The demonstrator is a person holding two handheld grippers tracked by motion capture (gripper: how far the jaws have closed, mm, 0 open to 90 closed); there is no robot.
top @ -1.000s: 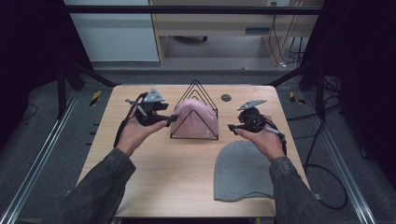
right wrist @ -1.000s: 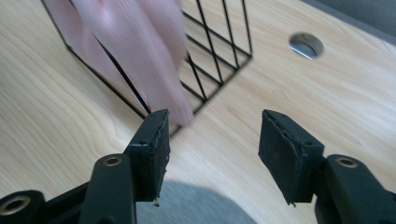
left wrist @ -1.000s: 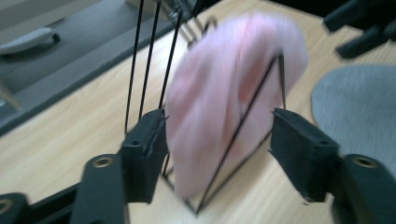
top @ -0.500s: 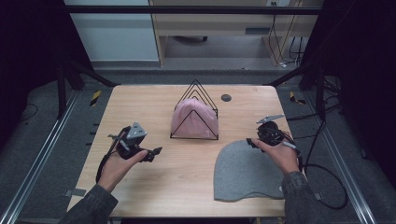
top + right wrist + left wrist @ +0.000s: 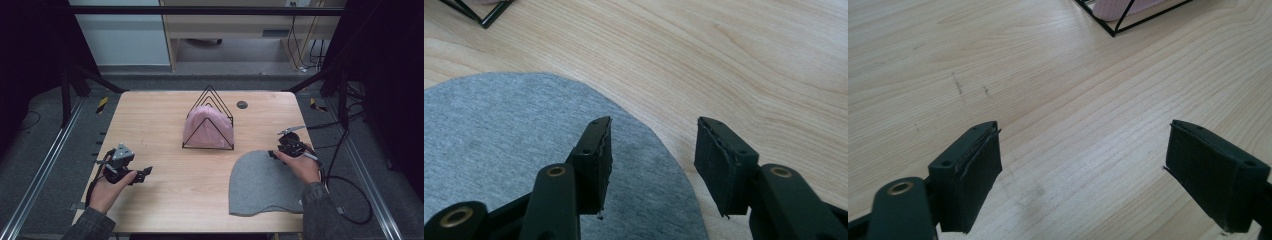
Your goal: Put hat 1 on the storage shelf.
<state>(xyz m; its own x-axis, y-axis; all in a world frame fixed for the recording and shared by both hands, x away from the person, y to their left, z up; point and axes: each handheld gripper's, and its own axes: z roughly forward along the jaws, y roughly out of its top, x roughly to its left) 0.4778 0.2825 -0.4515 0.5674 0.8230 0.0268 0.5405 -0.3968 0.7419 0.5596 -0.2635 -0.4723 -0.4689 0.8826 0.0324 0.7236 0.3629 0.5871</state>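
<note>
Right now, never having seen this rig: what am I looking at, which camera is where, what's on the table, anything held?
No robot arm: a person holds a hand-held claw in each hand. The high view looks down on the wooden table; the other two cameras ride on the claws, looking along their black jaws. On the table: a black wire rack with a pink hat in it, a flat grey hat, and a small dark disc. The left claw is open over bare wood. The right claw is open, jaws just closing, straddling the grey hat's edge. Nothing is held.
</note>
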